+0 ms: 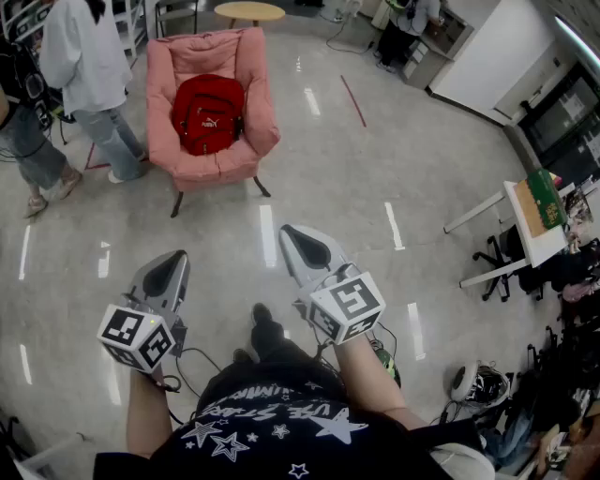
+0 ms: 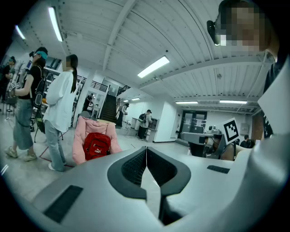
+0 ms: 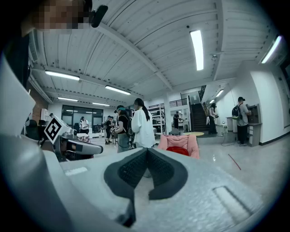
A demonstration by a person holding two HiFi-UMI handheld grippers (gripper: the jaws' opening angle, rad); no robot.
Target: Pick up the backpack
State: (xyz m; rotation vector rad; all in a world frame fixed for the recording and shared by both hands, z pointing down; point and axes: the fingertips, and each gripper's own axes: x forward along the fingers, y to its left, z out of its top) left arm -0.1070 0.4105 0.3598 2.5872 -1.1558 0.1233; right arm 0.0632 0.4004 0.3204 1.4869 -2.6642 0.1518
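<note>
A red backpack [image 1: 207, 113] sits upright on the seat of a pink armchair [image 1: 214, 58] across the floor, well ahead of both grippers. In the left gripper view the backpack [image 2: 96, 146] shows at the left, in the right gripper view only its top [image 3: 177, 151] shows over the jaws. My left gripper [image 1: 170, 266] is held low at the left, shut and empty. My right gripper [image 1: 295, 236] is beside it at the right, also shut with nothing between its jaws. Both point toward the chair from a distance.
Two people [image 1: 89, 70] stand just left of the armchair. A round wooden table [image 1: 249, 11] is behind it. A white desk [image 1: 525, 220] with office chairs and bags lines the right side. A red line [image 1: 352, 100] marks the glossy floor.
</note>
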